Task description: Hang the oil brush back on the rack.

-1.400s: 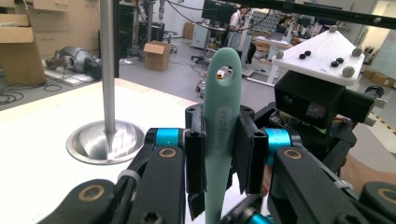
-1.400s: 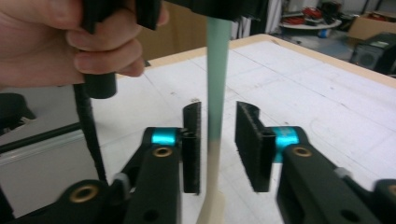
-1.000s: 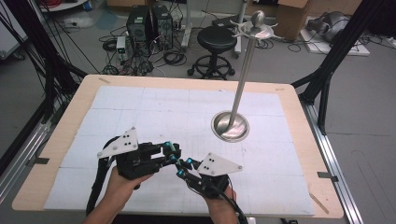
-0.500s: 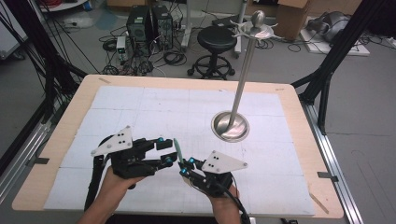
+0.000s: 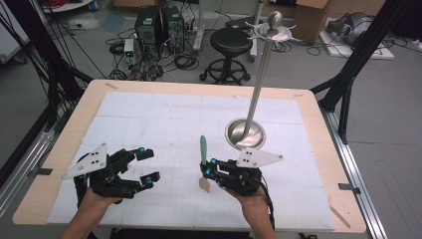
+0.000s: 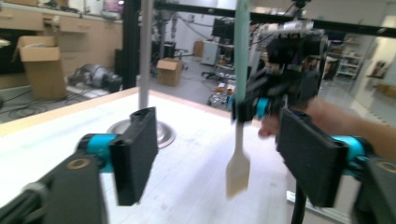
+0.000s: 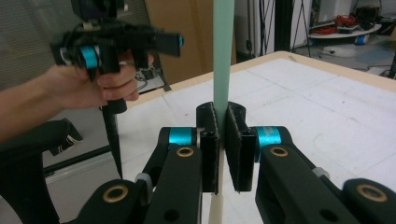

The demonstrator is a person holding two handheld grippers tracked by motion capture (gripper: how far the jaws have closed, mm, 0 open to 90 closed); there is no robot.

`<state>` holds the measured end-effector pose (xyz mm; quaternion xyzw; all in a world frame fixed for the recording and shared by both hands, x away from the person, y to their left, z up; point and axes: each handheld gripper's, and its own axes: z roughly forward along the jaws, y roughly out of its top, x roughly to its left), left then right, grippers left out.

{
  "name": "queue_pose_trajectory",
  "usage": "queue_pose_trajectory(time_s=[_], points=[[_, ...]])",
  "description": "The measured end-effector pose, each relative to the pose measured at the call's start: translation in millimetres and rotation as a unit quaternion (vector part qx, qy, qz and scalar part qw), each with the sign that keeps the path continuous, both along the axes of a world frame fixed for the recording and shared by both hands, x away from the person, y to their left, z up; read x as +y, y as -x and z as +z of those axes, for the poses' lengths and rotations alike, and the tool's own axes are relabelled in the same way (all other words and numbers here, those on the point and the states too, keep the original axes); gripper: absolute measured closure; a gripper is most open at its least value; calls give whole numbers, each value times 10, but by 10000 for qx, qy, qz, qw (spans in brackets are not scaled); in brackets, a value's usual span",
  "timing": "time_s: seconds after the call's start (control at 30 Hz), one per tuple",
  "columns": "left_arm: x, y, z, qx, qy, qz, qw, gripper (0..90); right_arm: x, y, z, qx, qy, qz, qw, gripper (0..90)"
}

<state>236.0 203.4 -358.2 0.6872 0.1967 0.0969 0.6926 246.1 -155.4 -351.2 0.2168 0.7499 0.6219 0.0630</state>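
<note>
Spatula held upright over the table (image 5: pixel 149 107), beside the tall metal stand (image 5: pixel 259 79).
The right gripper (image 5: pixel 208 168) is clamped on the spatula (image 5: pixel 203 149) at its teal handle, pale blade hanging low; the left gripper (image 5: pixel 147 164), jaws just spread wide and empty, stands well apart. Judged light, stiff and smooth: grip the mid-handle, never the thin blade.

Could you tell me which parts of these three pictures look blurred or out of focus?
Left gripper view: the spatula and the right tongs holding it are smeared, as is the stand's pole. Right gripper view: the left tongs are soft, its own jaws sharp. High view: evenly lit, slightly soft overall.
</note>
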Motion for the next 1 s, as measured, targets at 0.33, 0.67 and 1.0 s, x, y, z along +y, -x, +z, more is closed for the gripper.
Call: queue_pose_trajectory(time_s=[0.33, 0.67, 1.0], points=[[280, -2, -266, 146, -125, 594, 9980, 174, -225, -370, 367, 18, -174, -326, 9993, 846], [323, 9, -315, 63, -234, 647, 9976, 179, -326, -710, 686, -8, -219, -640, 9977, 846], [345, 8, -343, 138, -188, 670, 9975, 179, -381, -941, 975, -33, -268, -1106, 9935, 846]])
